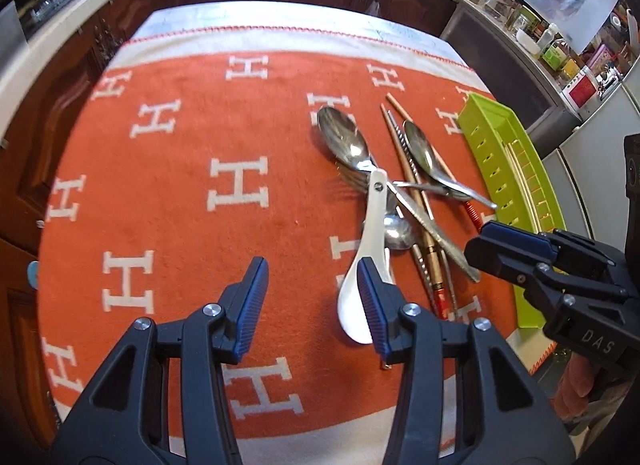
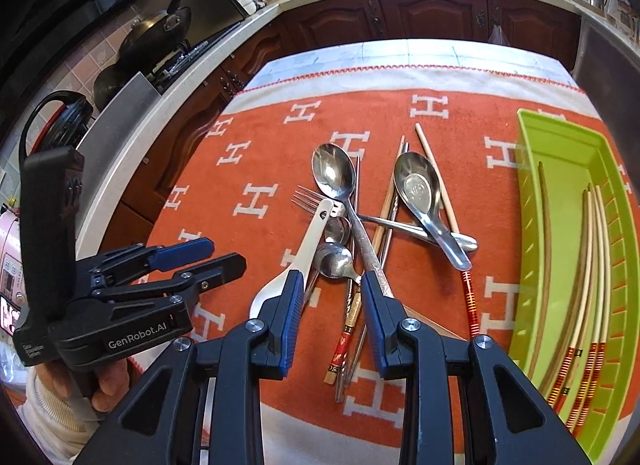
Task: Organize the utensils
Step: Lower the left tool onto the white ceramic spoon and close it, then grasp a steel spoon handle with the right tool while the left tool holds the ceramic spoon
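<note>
Sorting barely begun: a few chopsticks in the tray, the pile left for you.

Left wrist view: your left gripper [image 1: 312,297] points steeply down, its pads spread with nothing between them, one finger overlapping the white ceramic spoon [image 1: 366,261]; the green tray [image 1: 486,153] lies along the orange cloth's [image 1: 180,185] right edge.
Right wrist view: your right gripper [image 2: 330,319] tilts down over the pile of steel spoons [image 2: 334,173], a fork and chopsticks [image 2: 586,265]; its pads are part-spread and grip nothing.

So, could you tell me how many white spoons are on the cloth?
1: the white spoon lies at the left of the cutlery pile, by the left gripper; none seems hidden.
</note>
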